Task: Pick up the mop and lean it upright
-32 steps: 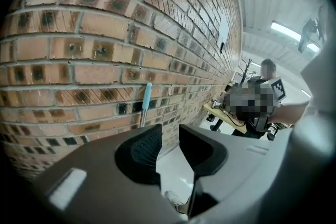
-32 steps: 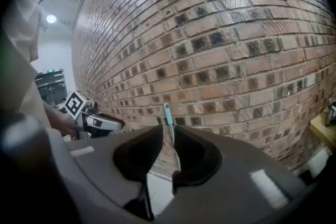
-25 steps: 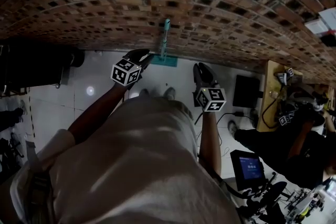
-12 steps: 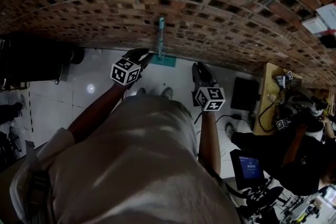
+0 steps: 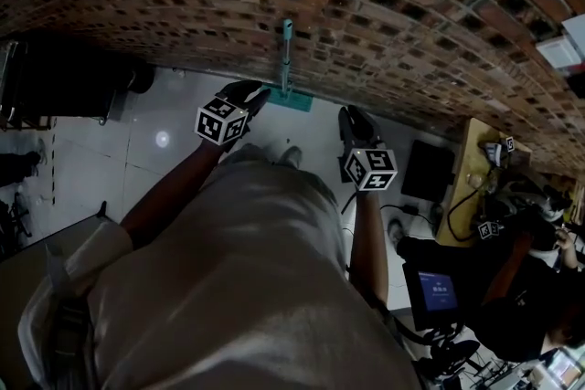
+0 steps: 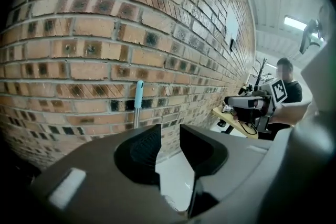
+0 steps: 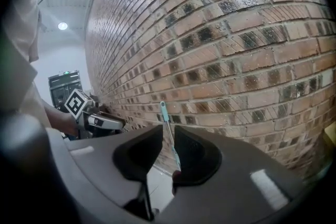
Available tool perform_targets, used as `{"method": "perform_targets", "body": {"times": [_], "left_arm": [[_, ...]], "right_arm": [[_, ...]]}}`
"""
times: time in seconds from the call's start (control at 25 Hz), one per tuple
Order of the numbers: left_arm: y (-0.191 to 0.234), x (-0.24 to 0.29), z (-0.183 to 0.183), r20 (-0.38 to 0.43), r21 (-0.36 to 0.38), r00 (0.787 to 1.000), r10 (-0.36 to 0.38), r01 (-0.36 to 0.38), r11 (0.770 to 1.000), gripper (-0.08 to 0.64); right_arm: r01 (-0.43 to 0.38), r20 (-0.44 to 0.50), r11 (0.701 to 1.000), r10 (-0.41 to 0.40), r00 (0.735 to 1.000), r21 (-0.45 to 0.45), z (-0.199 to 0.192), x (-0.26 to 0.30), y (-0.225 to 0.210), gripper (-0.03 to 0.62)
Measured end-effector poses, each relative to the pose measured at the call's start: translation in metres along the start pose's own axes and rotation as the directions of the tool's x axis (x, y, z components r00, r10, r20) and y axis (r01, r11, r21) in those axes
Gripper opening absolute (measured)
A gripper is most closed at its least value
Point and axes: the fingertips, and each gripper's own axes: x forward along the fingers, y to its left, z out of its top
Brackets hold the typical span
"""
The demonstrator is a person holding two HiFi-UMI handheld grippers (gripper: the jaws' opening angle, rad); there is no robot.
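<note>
The mop [image 5: 286, 59] stands upright against the brick wall [image 5: 183, 5], its teal head [image 5: 289, 100] on the floor. My left gripper [image 5: 253, 95] is just left of the mop head, apart from it. My right gripper [image 5: 351, 118] is to the mop's right, also apart. In the left gripper view the open jaws of the left gripper [image 6: 169, 136] hold nothing, and the mop handle [image 6: 138, 105] shows beyond them. In the right gripper view the right gripper [image 7: 167, 144] is open too, with the distant mop handle [image 7: 166, 122] seen through the gap.
A dark cabinet [image 5: 64, 91] stands by the wall at left. At right are a wooden table [image 5: 468, 173], a black box on the floor [image 5: 422, 167], a lit screen [image 5: 437, 292] and a seated person [image 5: 526, 288]. The floor is pale tile [image 5: 155, 164].
The head view has shifted a little. The mop still leans on the wall, and both grippers stay empty beside it, having moved only slightly.
</note>
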Motion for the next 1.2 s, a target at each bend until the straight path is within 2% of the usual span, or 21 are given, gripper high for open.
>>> {"method": "perform_targets", "body": {"times": [0.24, 0.56, 1.0, 1.2], "left_arm": [[0.000, -0.009, -0.010, -0.001, -0.029, 0.999, 0.035, -0.035, 0.999, 0.133], [0.026, -0.015, -0.013, -0.014, -0.041, 0.999, 0.042, -0.043, 0.998, 0.133], [0.071, -0.002, 0.023, -0.027, 0.015, 0.999, -0.038, 0.038, 0.999, 0.133], [0.083, 0.005, 0.031, -0.041, 0.052, 0.994, -0.105, 0.107, 0.993, 0.141]], "right_arm": [[-0.042, -0.029, 0.999, 0.042, 0.999, -0.008, -0.009, 0.008, 0.003, 0.064], [-0.064, -0.063, 0.998, 0.063, 0.996, -0.002, -0.015, 0.037, 0.020, 0.067], [-0.054, -0.089, 0.999, 0.054, 0.995, 0.004, -0.002, 0.100, 0.051, 0.073], [-0.036, -0.095, 0.999, 0.035, 0.995, -0.004, 0.009, 0.127, 0.061, 0.075]]}}
